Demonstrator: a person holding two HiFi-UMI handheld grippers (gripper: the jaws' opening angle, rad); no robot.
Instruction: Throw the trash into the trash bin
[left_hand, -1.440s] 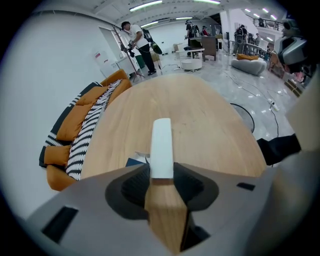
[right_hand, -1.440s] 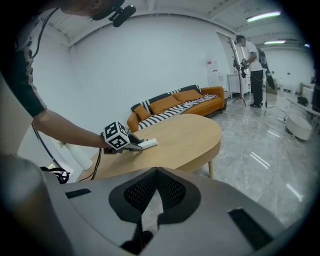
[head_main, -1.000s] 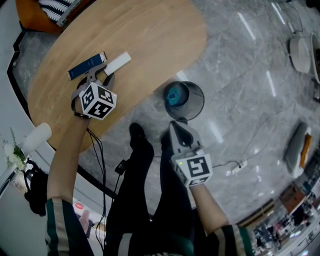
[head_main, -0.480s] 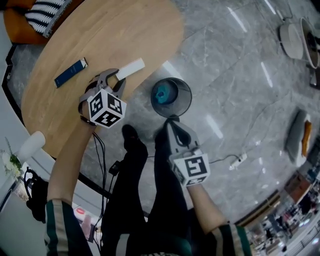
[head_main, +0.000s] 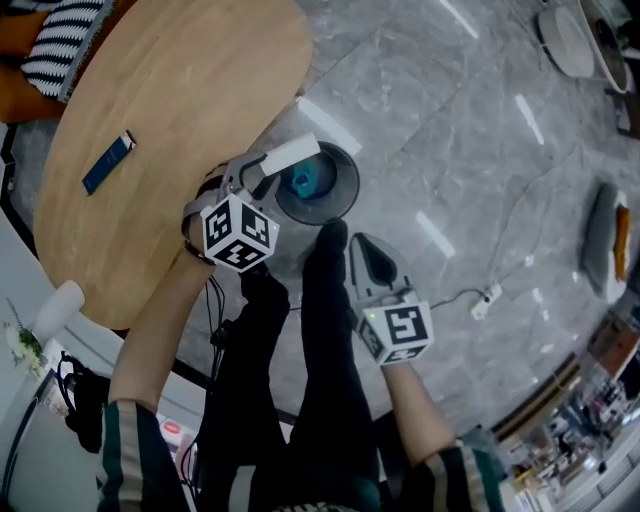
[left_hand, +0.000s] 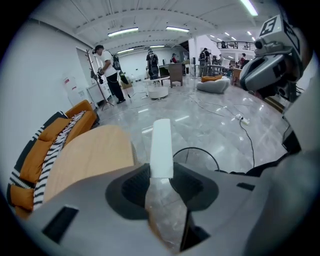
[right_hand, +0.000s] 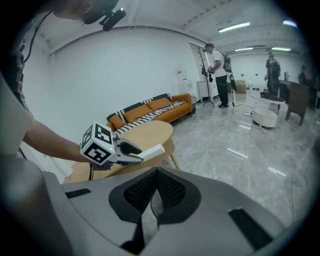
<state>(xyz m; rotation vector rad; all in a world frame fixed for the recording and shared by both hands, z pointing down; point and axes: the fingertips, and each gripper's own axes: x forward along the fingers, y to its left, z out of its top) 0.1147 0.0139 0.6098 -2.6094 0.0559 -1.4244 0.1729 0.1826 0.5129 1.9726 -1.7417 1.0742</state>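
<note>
Left tongs (head_main: 258, 170), pinching white strip (head_main: 291, 155), moved from table (head_main: 170, 110) to trash bin (head_main: 341, 205); blue trash (head_main: 303, 182) inside; right tongs (head_main: 362, 246) pressed together.

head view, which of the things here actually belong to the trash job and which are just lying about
Part of the job:
- white strip, clamped in the left gripper
- trash bin, with a blue thing inside
- blue packet on the table, possibly trash too

Just lying about:
- striped sofa
- power strip
- right gripper, holding nothing
</note>
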